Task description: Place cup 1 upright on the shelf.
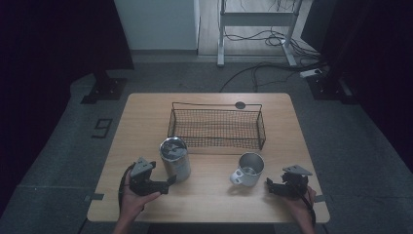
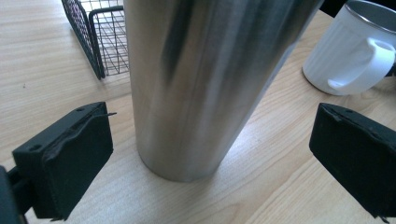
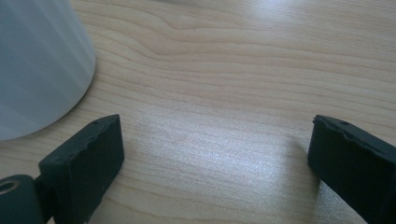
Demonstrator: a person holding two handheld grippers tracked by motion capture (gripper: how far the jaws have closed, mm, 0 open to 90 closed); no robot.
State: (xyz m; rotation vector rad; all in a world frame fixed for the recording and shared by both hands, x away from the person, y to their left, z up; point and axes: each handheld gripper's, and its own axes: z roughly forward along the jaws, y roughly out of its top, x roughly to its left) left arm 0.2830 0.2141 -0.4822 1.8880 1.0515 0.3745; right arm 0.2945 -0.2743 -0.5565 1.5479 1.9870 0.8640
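Note:
A tall steel tumbler (image 1: pixel 175 158) stands upright on the wooden table (image 1: pixel 146 112), just in front of a black wire basket (image 1: pixel 217 127). My left gripper (image 1: pixel 170 181) is open right beside it; in the left gripper view the tumbler (image 2: pixel 205 84) rises between the spread jaws, just beyond their tips and touching neither. A white ribbed mug (image 1: pixel 249 169) with a steel rim stands to the right, handle toward the front left. My right gripper (image 1: pixel 269 185) is open on the table right of the mug, whose wall (image 3: pixel 37 65) stands past the left jaw.
The basket (image 2: pixel 95 37) looks to hold nothing and takes up the middle back of the table. A small dark disc (image 1: pixel 240 105) sits at the back edge. Beyond the table are stand bases and cables on the floor. Bare wood lies along the front edge.

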